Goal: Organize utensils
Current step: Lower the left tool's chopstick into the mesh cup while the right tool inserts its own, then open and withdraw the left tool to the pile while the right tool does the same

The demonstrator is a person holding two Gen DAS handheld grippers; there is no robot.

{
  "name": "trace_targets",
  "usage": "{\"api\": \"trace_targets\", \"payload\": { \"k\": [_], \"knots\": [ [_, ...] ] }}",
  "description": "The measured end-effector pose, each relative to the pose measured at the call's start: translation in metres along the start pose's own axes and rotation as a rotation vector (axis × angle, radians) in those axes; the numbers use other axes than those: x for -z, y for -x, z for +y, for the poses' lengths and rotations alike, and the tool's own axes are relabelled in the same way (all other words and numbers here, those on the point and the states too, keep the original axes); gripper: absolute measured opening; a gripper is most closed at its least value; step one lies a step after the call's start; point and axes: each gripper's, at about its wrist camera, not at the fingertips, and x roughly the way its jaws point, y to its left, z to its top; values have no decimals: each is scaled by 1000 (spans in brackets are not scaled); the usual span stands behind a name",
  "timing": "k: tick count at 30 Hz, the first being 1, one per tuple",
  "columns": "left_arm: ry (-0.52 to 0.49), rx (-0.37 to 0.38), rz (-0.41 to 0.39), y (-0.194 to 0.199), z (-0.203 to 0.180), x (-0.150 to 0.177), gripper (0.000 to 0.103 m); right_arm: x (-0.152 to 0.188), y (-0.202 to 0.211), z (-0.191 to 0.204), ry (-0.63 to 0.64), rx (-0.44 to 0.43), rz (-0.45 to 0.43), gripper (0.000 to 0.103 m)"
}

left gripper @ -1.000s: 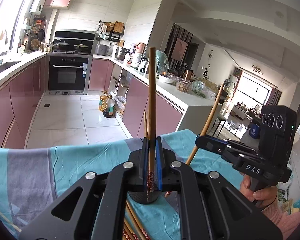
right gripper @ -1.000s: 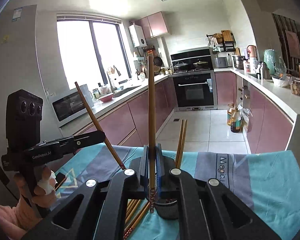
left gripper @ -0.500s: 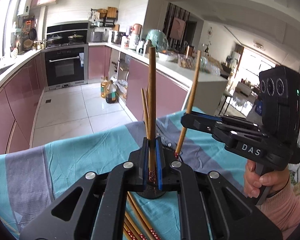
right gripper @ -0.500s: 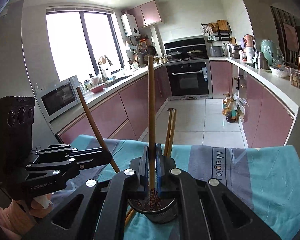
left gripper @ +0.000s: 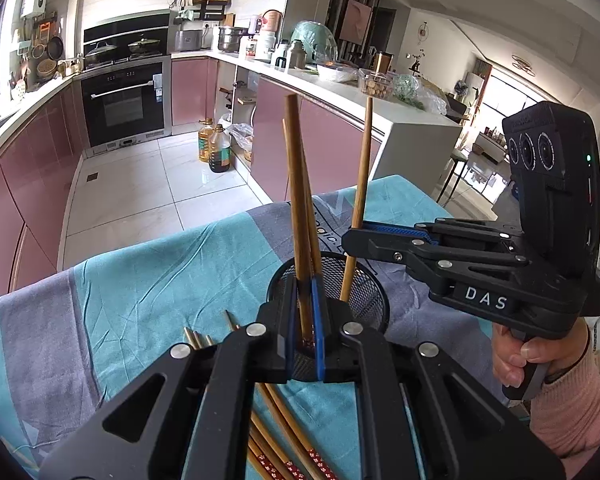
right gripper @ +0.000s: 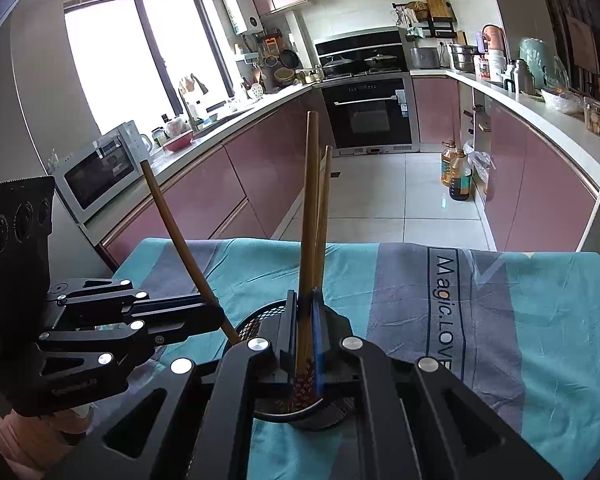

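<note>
1. Wooden chopsticks are the things being sorted, and a black mesh cup (left gripper: 374, 304) stands on the surface (left gripper: 148, 300), which is covered by a teal and grey cloth.
2. In the left wrist view, the left claw (left gripper: 305, 320) is closed on one chopstick (left gripper: 296, 200); its long axis runs nearly upright, the plain end high and the red patterned end low at the cup's mouth.
3. Two more chopsticks (left gripper: 312, 216) already stand in the cup just behind it, leaning slightly.
4. The right claw (left gripper: 354, 236) comes in from the right, clamped on a second chopstick (left gripper: 362, 168). That stick is also close to upright, tilted a little, with its lower end inside the cup's rim.
5. In the right wrist view the same stick (right gripper: 310, 216) rises straight from the right claw (right gripper: 306, 340), its patterned end low over the cup (right gripper: 256, 320).
6. Loose chopsticks (left gripper: 284, 432) lie flat on the near cloth, their patterned ends pointing near and right, partly hidden under the left claw.
7. Writing: "DAS" on the right tool's body (left gripper: 484, 298), and "Magic.LOVE" printed on the cloth (right gripper: 446, 312).
8. A hand (left gripper: 524, 356) in a pink sleeve grips the right tool's handle.
</note>
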Motion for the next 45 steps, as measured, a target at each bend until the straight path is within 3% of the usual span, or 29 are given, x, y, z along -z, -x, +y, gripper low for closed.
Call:
{"api": "trace_targets", "payload": {
  "k": [2, 4, 5, 18, 20, 23, 29, 32, 38, 45],
  "knots": [
    [3, -10, -2, -3, 1, -2, 8, -1, -4, -2, -11, 5, 3, 7],
    [8, -13, -10, -5, 2, -1, 28, -1, -5, -2, -20, 5, 2, 8],
    [12, -17, -18, -2, 1, 1, 31, -1, -5, -3, -23, 5, 0, 8],
    [64, -70, -125, 34, 20, 26, 34, 11, 12, 7, -6, -10, -36, 14],
    [66, -85, -136, 43, 22, 35, 36, 15, 19, 13, 12, -23, -50, 22],
    [63, -110, -141, 52, 24, 47, 39, 26, 33, 25, 50, -45, -70, 26],
    [61, -146, -67, 48, 34, 81, 42, 56, 39, 54, 126, -98, -34, 31],
    [85, -146, 0, 35, 44, 100, 42, 76, 20, 64, 140, -105, 41, 31],
    [125, -144, 96, 10, 53, 134, 41, 105, -23, 68, 94, -110, 175, 31],
    [136, -135, 135, -4, 50, 153, 40, 115, -39, 69, 61, -81, 211, 31]
  ]
}}
